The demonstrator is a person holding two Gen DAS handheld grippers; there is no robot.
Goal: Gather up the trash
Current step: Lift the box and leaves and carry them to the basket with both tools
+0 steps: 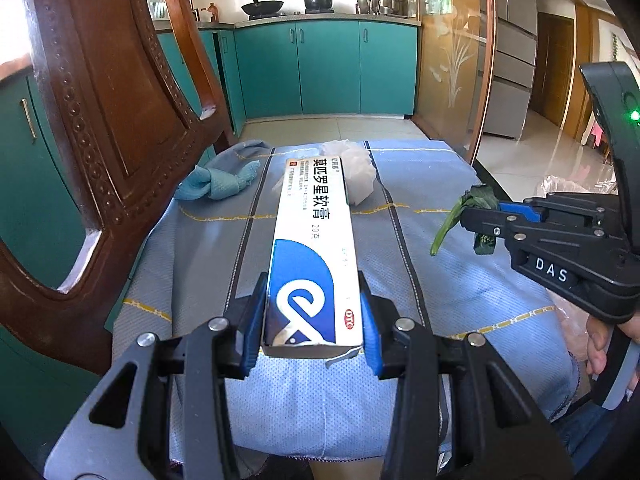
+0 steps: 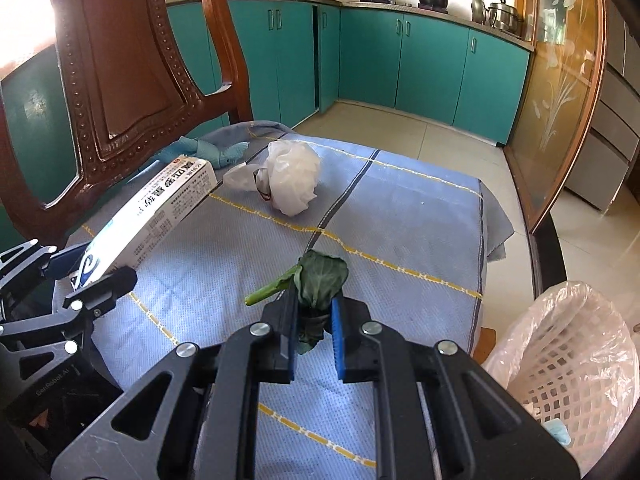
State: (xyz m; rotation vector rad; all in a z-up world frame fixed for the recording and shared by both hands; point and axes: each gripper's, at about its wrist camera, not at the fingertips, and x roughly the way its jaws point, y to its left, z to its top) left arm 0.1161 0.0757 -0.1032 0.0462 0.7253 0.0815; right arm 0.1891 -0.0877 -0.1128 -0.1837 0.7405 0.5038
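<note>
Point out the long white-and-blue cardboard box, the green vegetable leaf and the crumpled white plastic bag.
White-and-blue cardboard box (image 1: 316,216), left wrist view, middle of its top face.
Green vegetable leaf (image 2: 320,276), right wrist view, the leaf blade.
Crumpled white plastic bag (image 2: 294,178), right wrist view, its bunched body.

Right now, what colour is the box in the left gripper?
White with a blue panel and white swirl logo; the box shows best in the left wrist view.

A long white-and-blue ointment box is clamped at its near end, held lengthwise above the cushion. A wilted green leaf (stem poking left) is pinched upright. A crumpled white plastic bag lies on the blue cushion.
</note>
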